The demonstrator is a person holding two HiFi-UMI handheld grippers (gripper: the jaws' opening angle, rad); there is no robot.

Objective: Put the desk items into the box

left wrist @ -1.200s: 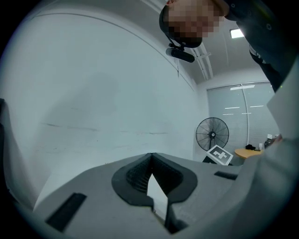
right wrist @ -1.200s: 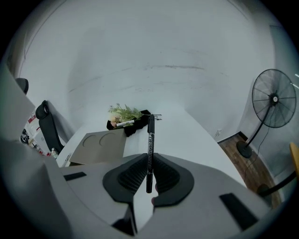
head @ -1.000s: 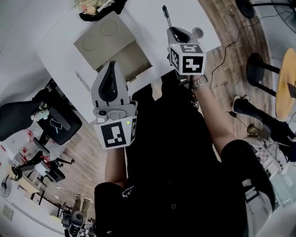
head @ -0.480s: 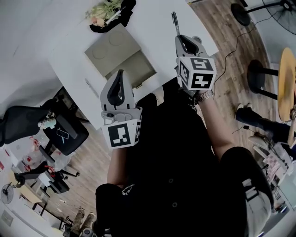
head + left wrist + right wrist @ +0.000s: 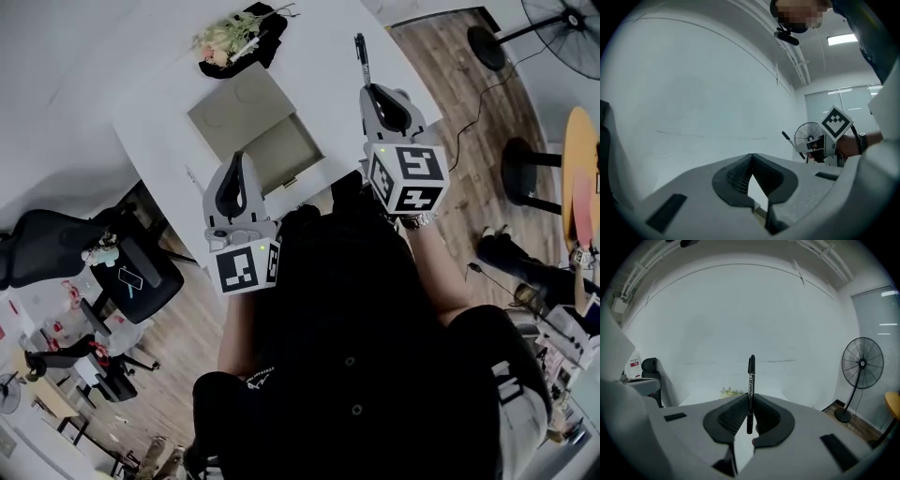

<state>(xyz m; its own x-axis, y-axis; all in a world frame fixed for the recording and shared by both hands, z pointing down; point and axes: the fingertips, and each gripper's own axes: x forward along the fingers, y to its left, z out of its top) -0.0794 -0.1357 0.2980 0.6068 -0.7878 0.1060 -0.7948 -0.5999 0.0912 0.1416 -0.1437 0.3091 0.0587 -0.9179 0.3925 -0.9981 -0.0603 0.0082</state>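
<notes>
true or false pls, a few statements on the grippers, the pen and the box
1. The right gripper holds a pen. True.
2. The left gripper holds something too. False: its jaws are shut on nothing.
3. The box is closed. False: it lies open on the table.
4. Flowers lie on the table beyond the box. True.
</notes>
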